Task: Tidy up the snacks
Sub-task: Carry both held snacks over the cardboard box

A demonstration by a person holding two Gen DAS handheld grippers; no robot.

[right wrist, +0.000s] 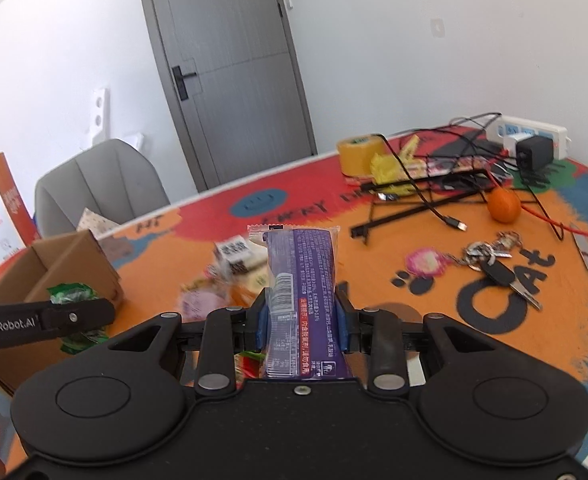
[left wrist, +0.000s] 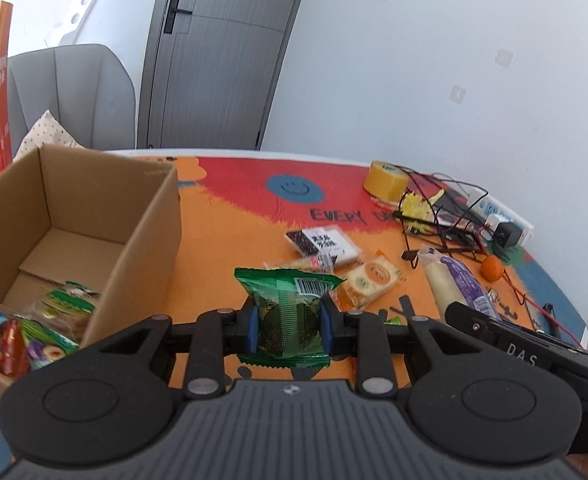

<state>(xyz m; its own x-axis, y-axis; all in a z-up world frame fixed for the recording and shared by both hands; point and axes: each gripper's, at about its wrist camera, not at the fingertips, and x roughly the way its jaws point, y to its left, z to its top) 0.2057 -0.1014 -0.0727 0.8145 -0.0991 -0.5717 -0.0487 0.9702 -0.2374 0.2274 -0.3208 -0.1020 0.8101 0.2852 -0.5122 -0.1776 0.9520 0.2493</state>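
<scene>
Bright orange-and-red desk [left wrist: 229, 216] under a white wall and grey door, cluttered on the far right with cables, a yellow tape roll [left wrist: 386, 179] and a small orange fruit [right wrist: 504, 205]. Left claw [left wrist: 288, 326] clamped tight on a green snack packet [left wrist: 289, 312], held upright above the desk, just right of the cardboard box [left wrist: 141, 240]. Right claw [right wrist: 302, 330] likewise closed hard around a long purple-wrapped snack [right wrist: 302, 280], lifted and pointing away toward the middle of the desk. Box already partly filled: several colourful packets [left wrist: 25, 336] heaped in its near corner, far half of the floor bare. Left to clear, by the look of it: a dark-printed packet [left wrist: 322, 242], an orange-and-cream packet [left wrist: 368, 282] just beside it, and one more small pack tucked between them. Judged roughly midway: two snacks in hand and headed for the box, a few loose ones waiting. Keys [right wrist: 494, 264] lying well apart from the snacks, no part of the job.
</scene>
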